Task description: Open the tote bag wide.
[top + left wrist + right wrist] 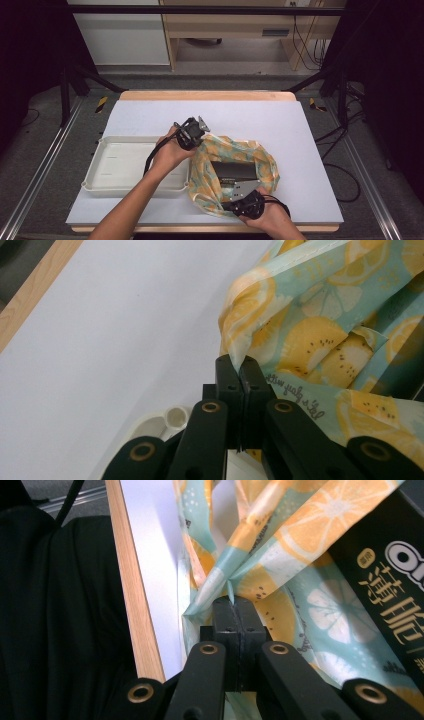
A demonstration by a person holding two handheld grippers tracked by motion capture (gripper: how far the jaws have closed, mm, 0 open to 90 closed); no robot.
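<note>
A thin bag printed with yellow lemon slices on pale green (pixel 210 165) lies on the white table mat right of centre. Inside it rests a black box (pixel 236 171); its white and gold lettering shows in the right gripper view (pixel 395 595). My left gripper (pixel 200 134) is shut on the bag's far left rim, the film pinched between its jaw tips (pixel 241 365). My right gripper (pixel 240 202) is shut on the bag's near rim by the table's front edge, with a fold of film (pixel 231 592) caught between its jaws.
A cream plastic tray (pixel 115 186) sits left of the bag, with nothing in it, under my left forearm. The wooden table edge (pixel 135 610) runs close to the right gripper. The white mat (pixel 250 117) beyond the bag is bare.
</note>
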